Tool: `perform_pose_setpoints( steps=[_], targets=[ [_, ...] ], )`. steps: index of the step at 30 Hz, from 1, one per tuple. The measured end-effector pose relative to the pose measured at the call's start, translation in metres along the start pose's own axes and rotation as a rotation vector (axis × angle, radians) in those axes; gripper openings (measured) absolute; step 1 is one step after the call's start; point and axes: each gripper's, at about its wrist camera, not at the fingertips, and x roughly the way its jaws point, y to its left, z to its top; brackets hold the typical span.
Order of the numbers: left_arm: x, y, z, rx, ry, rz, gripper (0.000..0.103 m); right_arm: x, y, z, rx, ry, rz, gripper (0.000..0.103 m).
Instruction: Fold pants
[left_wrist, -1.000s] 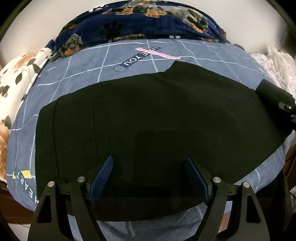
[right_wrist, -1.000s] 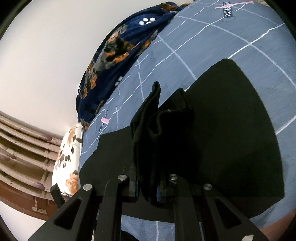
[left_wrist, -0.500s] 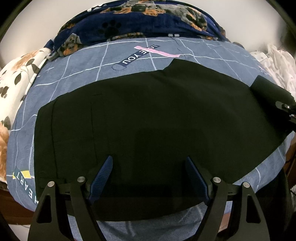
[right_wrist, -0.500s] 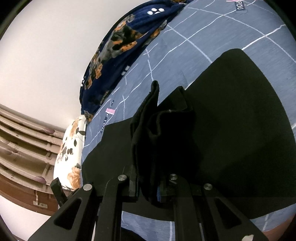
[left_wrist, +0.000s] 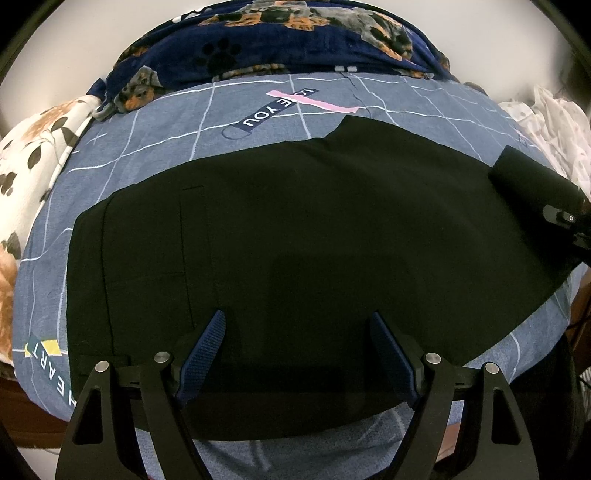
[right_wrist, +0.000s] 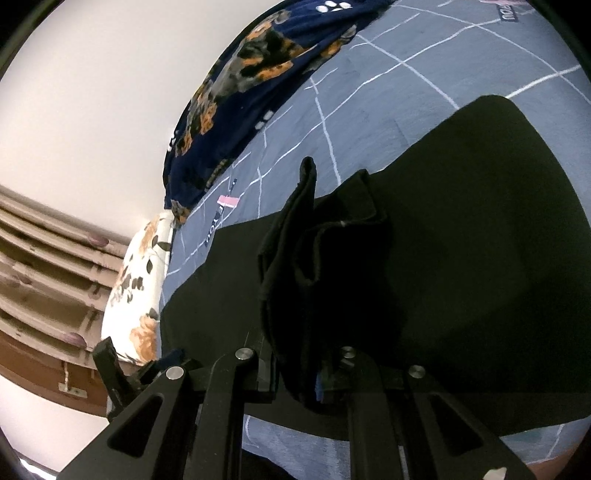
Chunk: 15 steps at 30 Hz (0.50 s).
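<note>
The pants (left_wrist: 314, 240) lie lengthwise across the bed (left_wrist: 147, 147). The right hand-held gripper (right_wrist: 306, 373) pinches their bunched leg end at the right; the left hand-held gripper (left_wrist: 295, 350) hovers wide open and empty over the middle, so the fold likely runs leftward.

Both tools are matte black plastic. The left tongs (left_wrist: 297, 350) have ribbed dark blue pads (left_wrist: 205, 356) on angular arms with triangular cutouts, plus round silver screw heads at the pivots. The right tongs (right_wrist: 310, 373) share the black frame and silver screws; a sliver of blue shows, probably the same padding, mostly hidden.
</note>
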Motion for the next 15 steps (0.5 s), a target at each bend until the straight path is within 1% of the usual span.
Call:
perform_pose_setpoints(
  steps=[15],
  targets=[
    [0.001, -0.001, -0.001, 0.003, 0.001, 0.002, 0.083, 0.012, 0.014, -0.009, -0.067, 0.034, -0.022, 0.015]
  ],
)
